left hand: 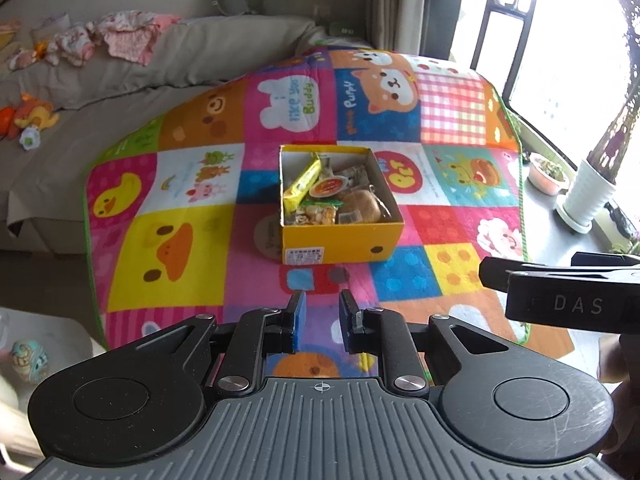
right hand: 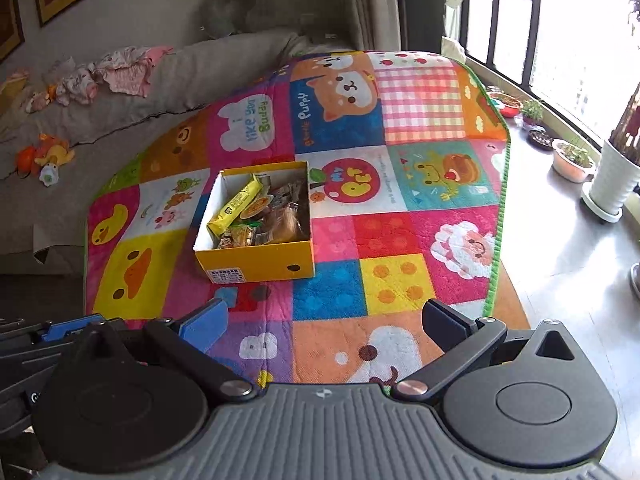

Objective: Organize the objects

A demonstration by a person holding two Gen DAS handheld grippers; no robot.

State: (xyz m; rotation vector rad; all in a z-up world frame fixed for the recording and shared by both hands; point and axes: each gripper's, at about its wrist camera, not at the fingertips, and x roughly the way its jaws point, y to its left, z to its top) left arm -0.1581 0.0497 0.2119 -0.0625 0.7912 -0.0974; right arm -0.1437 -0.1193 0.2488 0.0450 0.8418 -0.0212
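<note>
A yellow cardboard box [left hand: 340,244] stands on the colourful patchwork mat [left hand: 180,184]. It holds snack packets: a long yellow bar [left hand: 303,184], a round orange-lidded cup [left hand: 329,189], a bun in clear wrap [left hand: 360,204] and a bag of biscuits [left hand: 314,216]. My left gripper [left hand: 322,312] hovers in front of the box, its fingers close together with a narrow gap and nothing between them. My right gripper [right hand: 326,320] is open wide and empty, nearer than the box [right hand: 260,264] and to its right. The left gripper's side shows at the left edge of the right wrist view [right hand: 60,330].
A grey sofa [left hand: 120,76] with clothes and soft toys runs along the left and back. Plant pots [right hand: 612,184] stand on the floor by the window at the right. The right tool's black body [left hand: 568,292] shows at the right of the left wrist view.
</note>
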